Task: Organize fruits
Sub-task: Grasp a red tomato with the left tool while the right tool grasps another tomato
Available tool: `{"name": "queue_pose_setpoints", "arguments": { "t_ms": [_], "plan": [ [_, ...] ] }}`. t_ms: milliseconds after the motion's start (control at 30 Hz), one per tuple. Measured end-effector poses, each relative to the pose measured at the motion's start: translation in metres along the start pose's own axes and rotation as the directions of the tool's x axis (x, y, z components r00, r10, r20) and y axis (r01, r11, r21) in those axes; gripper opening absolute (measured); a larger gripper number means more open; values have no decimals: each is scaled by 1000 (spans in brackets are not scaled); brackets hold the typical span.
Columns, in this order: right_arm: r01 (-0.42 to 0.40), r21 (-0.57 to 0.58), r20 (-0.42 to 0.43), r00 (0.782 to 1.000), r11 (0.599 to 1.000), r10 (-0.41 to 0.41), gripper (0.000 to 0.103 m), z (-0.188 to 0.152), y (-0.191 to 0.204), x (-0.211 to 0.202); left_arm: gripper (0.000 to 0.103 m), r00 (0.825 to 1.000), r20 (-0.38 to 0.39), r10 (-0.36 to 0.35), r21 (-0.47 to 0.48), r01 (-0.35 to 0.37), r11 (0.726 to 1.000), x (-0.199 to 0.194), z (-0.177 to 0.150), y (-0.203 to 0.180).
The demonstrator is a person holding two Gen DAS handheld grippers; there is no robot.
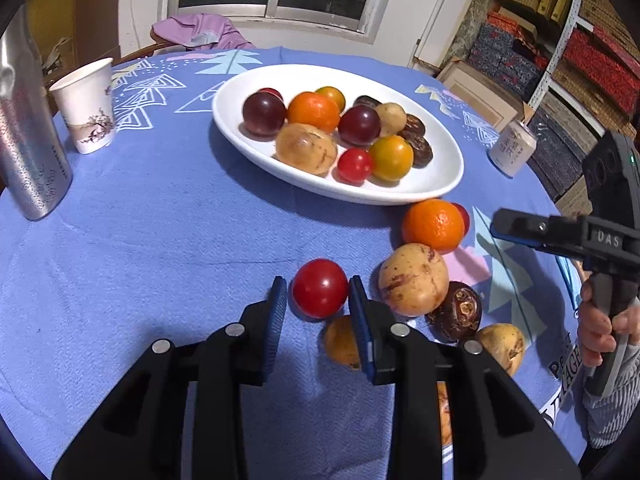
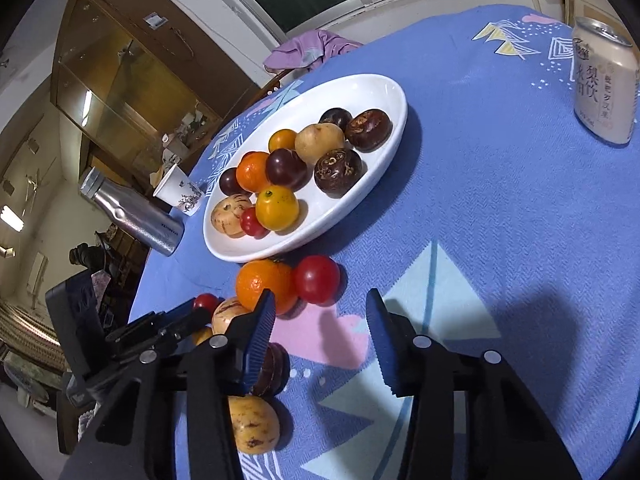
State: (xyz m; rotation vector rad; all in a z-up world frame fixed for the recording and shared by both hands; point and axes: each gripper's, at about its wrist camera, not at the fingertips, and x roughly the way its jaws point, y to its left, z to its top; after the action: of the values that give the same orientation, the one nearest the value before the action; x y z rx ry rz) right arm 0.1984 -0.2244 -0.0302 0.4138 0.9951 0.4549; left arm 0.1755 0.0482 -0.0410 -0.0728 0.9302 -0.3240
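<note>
Tomato (image 1: 320, 288), red, on the worktop at 6 o'clock from the plate (image 1: 440, 184), well short of its rim. Clamped between the blue pads of the left tongs (image 1: 318, 284), one pad touching each flank, in the left wrist view.

Just at 3 o'clock of it, a pale fruit (image 1: 413, 280) with brown streaks. At 1 o'clock from that, an orange (image 1: 433, 226) close under the plate's near rim, with another tomato (image 2: 316, 279) touching its far side. At 5 o'clock from the pale fruit, a dark brown fruit (image 1: 456, 312) and a few more yellowish fruits, partly hidden behind the left tongs.

On the white oval plate: dark plums, an orange, yellow-orange tomatoes, a small red one, pale streaked fruits and dark brown ones, all bunched together.

Right tongs (image 2: 320, 300) open, nothing between the pads, only a pink patch of the cloth (image 1: 160, 240) below the gap. Pointed toward the orange and the other tomato, at 12 o'clock in the right wrist view. In the left wrist view, seen side-on at 3 o'clock, with a hand (image 1: 600, 320) on the grip.

Farther out on the blue patterned cloth: a paper cup (image 1: 86, 106) and a metal flask (image 1: 28, 140) at 9 o'clock from the plate, a drink can (image 1: 512, 144) at 3 o'clock.
</note>
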Motion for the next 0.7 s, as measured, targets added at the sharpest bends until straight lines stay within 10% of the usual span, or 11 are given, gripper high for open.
{"name": "queue_pose_setpoints", "arguments": {
  "t_ms": [700],
  "plan": [
    [-43,117,2,999,992,43,30,9,-5,35,38,995,2,-96,-113,95,989,12,4,14]
  ]
}}
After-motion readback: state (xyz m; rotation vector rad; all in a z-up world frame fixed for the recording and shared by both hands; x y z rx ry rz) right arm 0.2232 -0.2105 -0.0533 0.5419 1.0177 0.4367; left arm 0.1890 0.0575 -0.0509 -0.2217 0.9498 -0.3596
